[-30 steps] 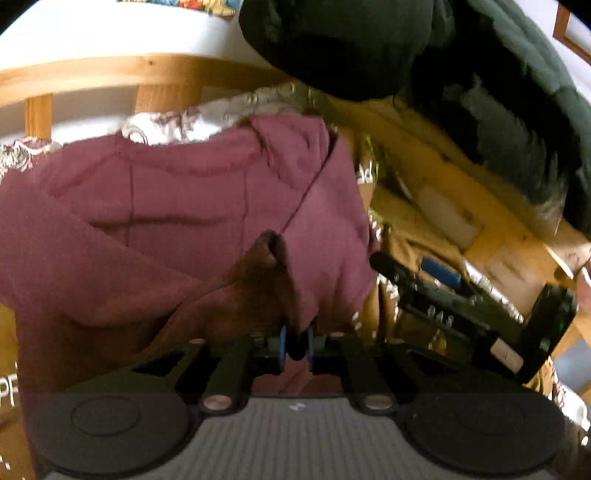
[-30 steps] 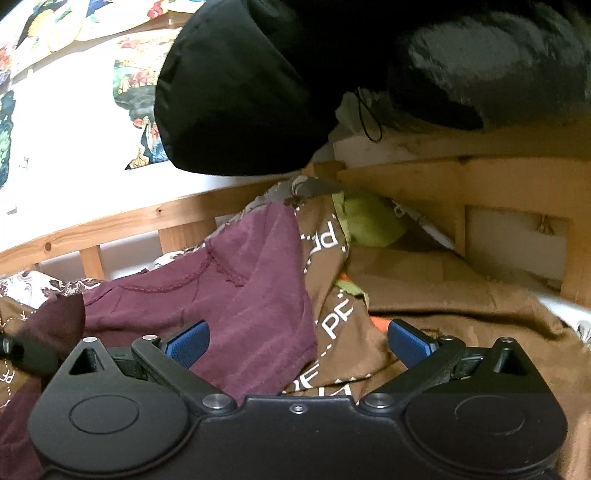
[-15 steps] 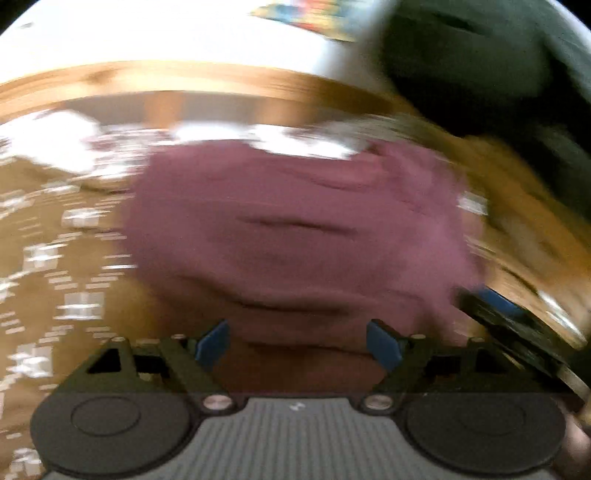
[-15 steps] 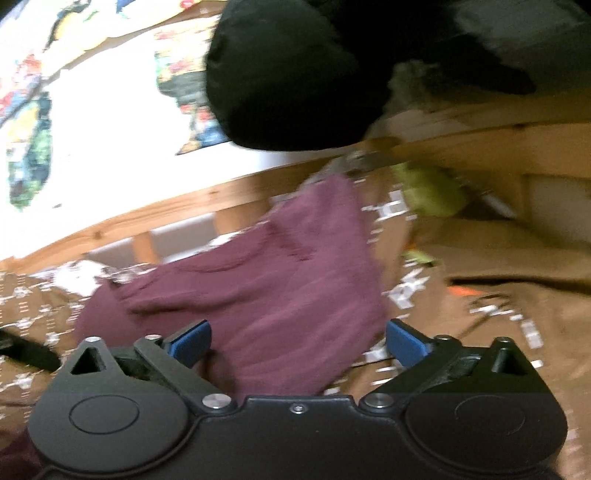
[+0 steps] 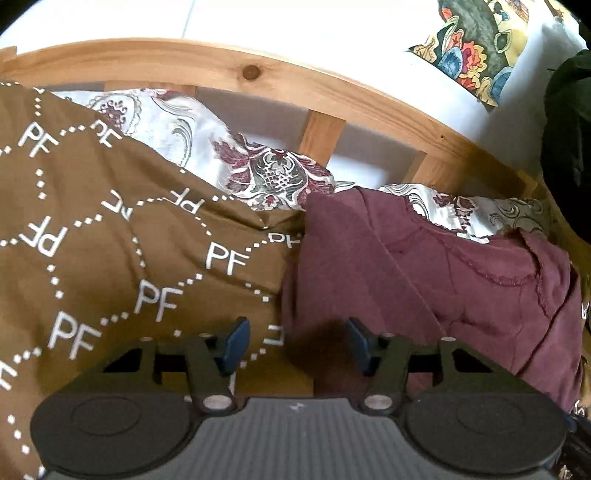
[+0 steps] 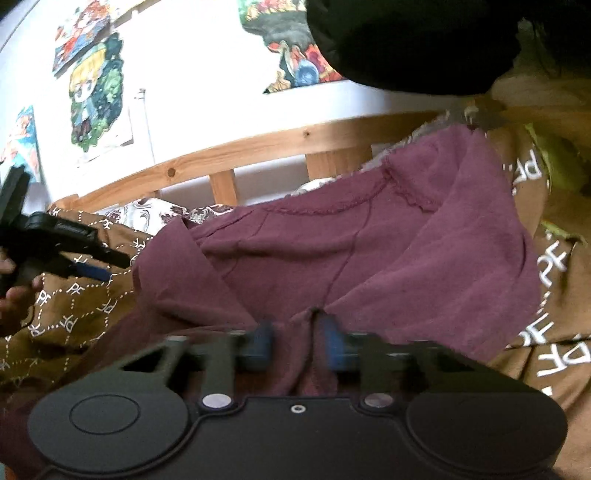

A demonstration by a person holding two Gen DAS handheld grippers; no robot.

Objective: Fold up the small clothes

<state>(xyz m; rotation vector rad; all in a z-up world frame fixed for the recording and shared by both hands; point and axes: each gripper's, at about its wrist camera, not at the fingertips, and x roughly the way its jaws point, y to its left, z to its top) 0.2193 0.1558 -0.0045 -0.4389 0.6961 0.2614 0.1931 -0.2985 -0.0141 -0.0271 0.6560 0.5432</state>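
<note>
White wall [image 5: 295, 22] with colourful posters [image 6: 98, 92], pine slatted bed frame [image 5: 258, 77], brown bedspread printed with white PF letters [image 5: 110, 258]. Maroon knit child's top [image 6: 351, 258] lies on bedspread beside floral pillow [image 5: 273, 177]. Left hand-held gripper [image 5: 297, 341], clamped on a maroon fold a second ago, now spread apart, empty. Right hand-held gripper [image 6: 293, 343], wide before, now pinching top's hem.

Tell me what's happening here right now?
A person is folding a maroon top on a brown blanket by a wooden rail. The right tool is nearly closed, pinching the top's near edge. The left tool is open and holds nothing, over the top's left edge where it meets the blanket.
</note>
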